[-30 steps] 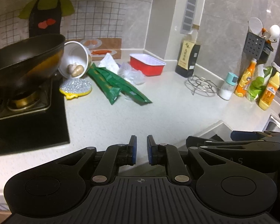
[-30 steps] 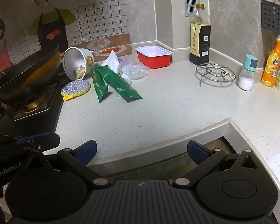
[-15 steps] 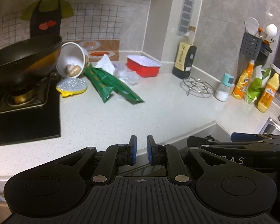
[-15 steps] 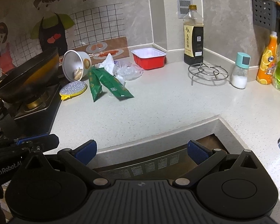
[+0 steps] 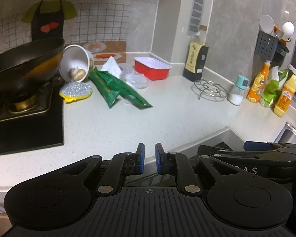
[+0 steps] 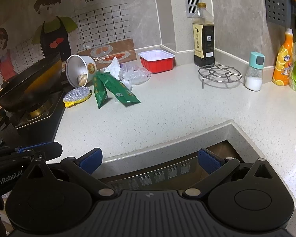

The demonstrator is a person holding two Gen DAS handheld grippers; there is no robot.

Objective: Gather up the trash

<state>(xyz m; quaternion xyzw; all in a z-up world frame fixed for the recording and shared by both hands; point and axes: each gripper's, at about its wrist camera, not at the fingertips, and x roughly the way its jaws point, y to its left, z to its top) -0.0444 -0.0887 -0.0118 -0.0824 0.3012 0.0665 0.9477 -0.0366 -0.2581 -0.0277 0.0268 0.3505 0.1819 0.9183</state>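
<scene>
Two grippers hover at the near counter edge, both empty: left gripper with jaws nearly closed on nothing, right gripper spread wide. Trash lies well apart at the back: green packets, clear bag and tissue touching, red tray just beside. Tipped cup leans by the wok.
</scene>
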